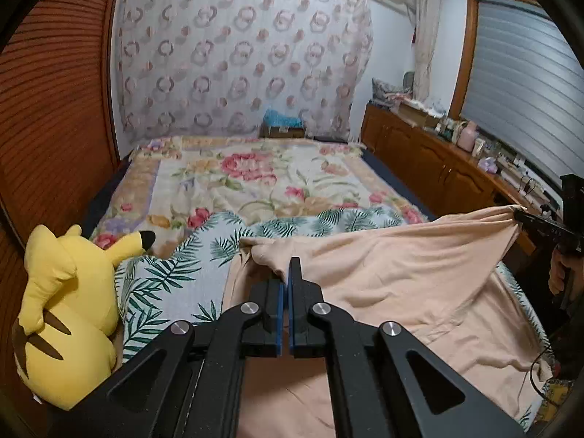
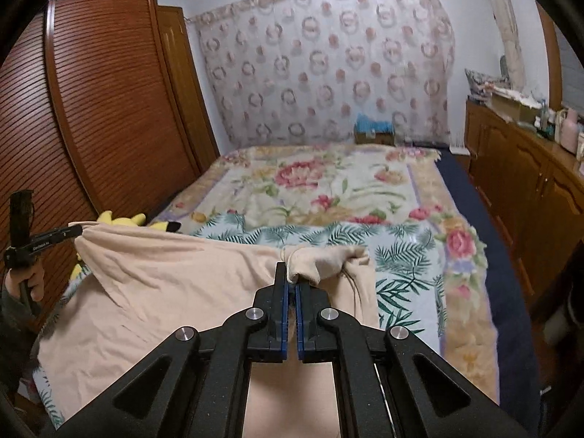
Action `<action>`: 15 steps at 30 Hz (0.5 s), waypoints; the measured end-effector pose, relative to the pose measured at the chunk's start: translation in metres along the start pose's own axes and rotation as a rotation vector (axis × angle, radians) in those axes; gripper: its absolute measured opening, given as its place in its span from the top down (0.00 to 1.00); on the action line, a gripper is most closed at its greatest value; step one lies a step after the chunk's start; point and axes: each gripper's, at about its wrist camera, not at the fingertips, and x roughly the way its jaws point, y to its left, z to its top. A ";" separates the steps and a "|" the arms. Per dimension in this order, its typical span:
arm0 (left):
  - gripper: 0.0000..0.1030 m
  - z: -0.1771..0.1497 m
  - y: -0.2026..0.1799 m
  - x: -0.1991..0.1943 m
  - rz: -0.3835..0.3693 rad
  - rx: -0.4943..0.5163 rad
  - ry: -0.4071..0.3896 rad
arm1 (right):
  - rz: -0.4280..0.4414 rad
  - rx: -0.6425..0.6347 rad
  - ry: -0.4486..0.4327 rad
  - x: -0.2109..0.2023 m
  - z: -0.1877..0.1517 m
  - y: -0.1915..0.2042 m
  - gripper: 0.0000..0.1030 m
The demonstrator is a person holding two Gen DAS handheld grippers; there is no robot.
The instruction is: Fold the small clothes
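Partly hidden, peach garment (image 1: pixel 401 284) corners inside both closed tools

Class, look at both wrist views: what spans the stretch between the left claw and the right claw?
Only the peach garment, pinched by the left claw and right claw, sagging between them; both views show it.

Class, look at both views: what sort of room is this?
Most likely a home bedroom: a bed with a floral blanket, a louvred wooden wardrobe, and a yellow plush toy.

Bed (image 1: pixel 255 179) ahead open; plush toy (image 1: pixel 69 314) blocks left, cabinets (image 2: pixel 529 182) right.
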 end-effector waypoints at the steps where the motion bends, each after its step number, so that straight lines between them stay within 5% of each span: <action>1: 0.98 -0.001 -0.002 -0.008 -0.004 0.000 -0.011 | -0.001 -0.006 -0.008 -0.006 -0.002 0.001 0.98; 15: 0.98 -0.055 0.002 -0.074 -0.004 -0.047 -0.057 | -0.028 -0.048 -0.058 -0.080 -0.050 0.016 0.98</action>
